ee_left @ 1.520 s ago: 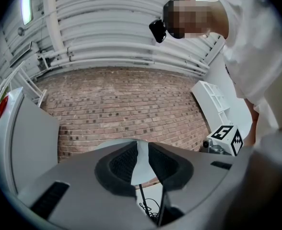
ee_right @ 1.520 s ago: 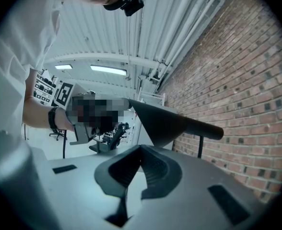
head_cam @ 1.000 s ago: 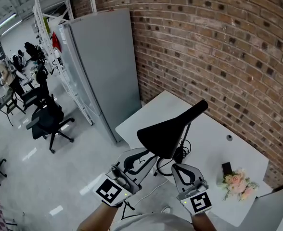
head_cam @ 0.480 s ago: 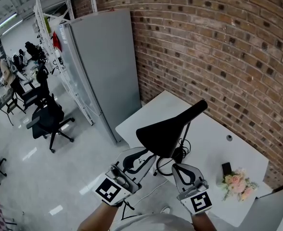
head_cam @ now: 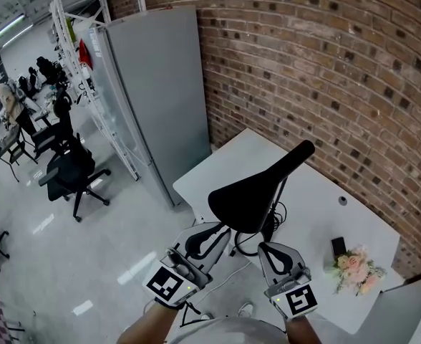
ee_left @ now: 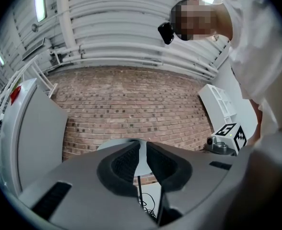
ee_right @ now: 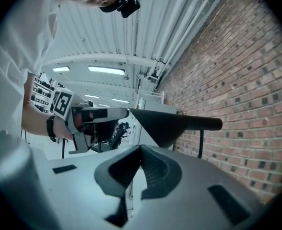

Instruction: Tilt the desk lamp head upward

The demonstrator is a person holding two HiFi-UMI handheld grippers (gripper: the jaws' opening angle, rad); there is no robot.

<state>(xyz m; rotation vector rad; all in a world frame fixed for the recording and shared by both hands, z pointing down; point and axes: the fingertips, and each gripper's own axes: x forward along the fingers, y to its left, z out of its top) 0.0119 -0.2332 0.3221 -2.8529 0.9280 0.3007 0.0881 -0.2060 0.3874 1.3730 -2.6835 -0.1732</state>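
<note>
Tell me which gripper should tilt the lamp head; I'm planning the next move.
Left. The left gripper has just been closing on the lamp head rim; the right gripper sits below, shut, empty.

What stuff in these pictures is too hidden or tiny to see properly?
Left gripper: in the head view the lamp head covers its tips. In the left gripper view the jaws have just been closing and leave a thin gap with something pale in it; a pinch is unclear.
Dark thing by the flowers: head view, too small to name.
Person far away: head view, too small.
</note>
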